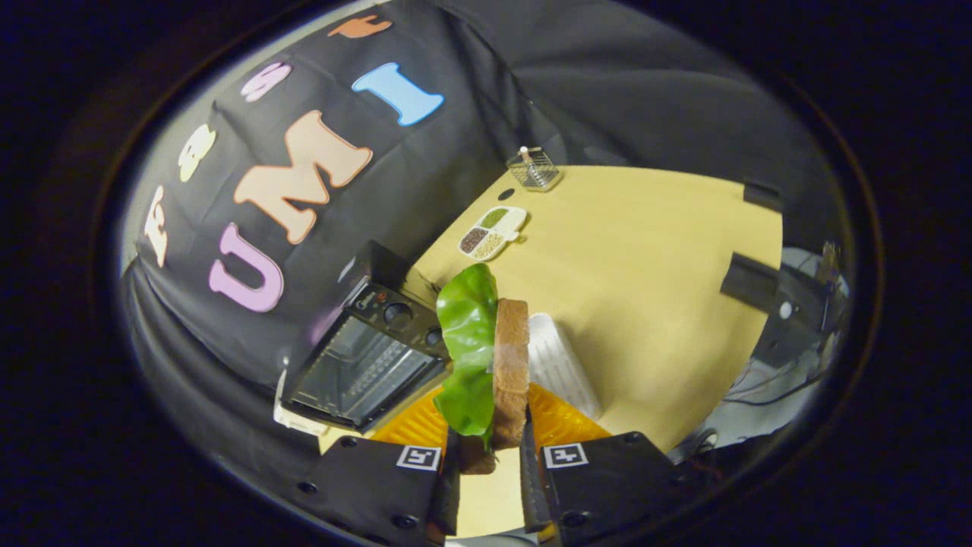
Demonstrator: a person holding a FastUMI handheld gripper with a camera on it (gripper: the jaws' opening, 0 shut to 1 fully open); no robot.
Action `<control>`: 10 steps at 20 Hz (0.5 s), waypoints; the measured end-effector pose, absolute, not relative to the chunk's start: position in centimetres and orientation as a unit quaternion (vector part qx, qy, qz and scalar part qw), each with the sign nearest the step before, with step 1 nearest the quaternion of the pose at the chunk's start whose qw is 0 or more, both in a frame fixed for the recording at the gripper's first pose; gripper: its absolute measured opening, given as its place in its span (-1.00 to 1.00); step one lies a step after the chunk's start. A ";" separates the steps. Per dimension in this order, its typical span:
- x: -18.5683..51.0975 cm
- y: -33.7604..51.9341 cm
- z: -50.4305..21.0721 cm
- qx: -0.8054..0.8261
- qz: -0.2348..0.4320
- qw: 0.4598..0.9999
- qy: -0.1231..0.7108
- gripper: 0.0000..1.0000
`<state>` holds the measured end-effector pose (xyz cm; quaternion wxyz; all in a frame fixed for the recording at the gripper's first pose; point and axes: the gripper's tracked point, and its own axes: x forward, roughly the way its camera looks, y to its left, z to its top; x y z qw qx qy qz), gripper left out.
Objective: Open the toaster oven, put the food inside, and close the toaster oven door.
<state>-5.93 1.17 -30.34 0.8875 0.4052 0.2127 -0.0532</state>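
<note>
Above the table (645, 251), fingers (454, 475) pinch the sandwich (490, 365), apparently pointing lengthwise ahead.

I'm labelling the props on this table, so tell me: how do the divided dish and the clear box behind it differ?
The divided dish is opaque white, low and flat, with compartments holding green, brown and pale fillings; the clear box is see-through and taller, with something pale standing up in it. The dish lies nearer the toaster oven; the box sits farther back by the booth wall. Both rest on the table, well beyond the gripper, which is shut on the sandwich.
</note>
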 end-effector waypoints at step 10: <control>0.0 15.0 -27.9 0.525 -0.013 0.834 0.169 -0.30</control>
